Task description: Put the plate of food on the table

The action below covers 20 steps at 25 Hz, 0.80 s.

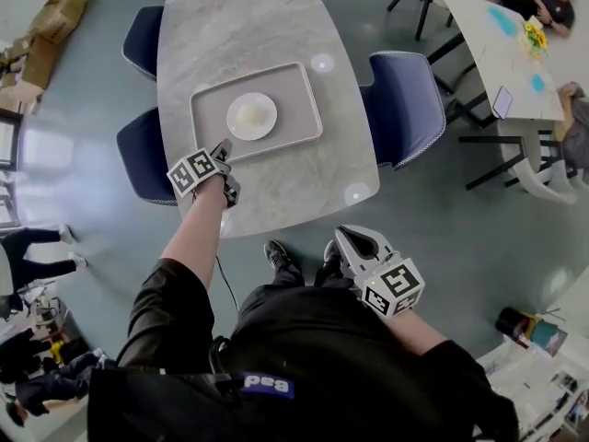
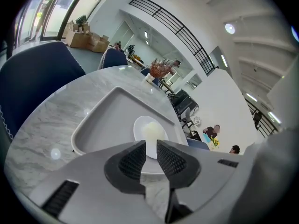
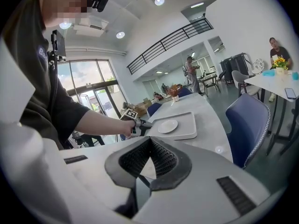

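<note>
Currently the left gripper has its jaws a narrow slit apart with nothing between them, poised just beside the near rim of the tray at the centre of the head view. The right gripper is pinched closed and empty, low in that view by the person's body. The plate of pale food sits inside the tray on the table. A clean lift probably needs wider jaws, a bite on the plate's near edge, and a level carry.
</note>
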{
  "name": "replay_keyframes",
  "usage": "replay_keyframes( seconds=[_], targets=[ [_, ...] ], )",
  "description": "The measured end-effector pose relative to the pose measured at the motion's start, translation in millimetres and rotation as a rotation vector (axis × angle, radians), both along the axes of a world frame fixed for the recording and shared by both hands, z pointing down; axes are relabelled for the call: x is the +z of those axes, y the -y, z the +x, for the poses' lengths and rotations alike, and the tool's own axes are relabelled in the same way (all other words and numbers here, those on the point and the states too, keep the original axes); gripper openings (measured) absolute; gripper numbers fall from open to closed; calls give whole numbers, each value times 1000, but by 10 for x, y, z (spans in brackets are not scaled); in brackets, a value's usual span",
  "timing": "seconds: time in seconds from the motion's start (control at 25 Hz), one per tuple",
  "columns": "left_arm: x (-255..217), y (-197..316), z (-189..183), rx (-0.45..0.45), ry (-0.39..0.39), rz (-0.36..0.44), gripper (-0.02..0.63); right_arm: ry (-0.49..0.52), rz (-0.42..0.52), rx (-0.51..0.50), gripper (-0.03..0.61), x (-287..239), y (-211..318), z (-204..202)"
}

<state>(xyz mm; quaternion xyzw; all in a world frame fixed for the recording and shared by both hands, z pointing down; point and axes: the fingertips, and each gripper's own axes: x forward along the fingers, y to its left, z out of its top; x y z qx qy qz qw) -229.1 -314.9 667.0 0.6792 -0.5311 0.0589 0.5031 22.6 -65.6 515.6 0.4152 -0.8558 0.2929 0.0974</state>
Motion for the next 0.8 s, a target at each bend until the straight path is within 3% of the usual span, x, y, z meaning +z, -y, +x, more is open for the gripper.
replay_keyframes(
  seconds=[0.32,0.8],
  targets=[
    [-180,-255,26,1,-14,62,72,-3,50,-43,11,-134,-59,-88],
    [-485,-640,72,55,26,176,72,-14,104,-80,11,-329,-101,-133]
  ],
)
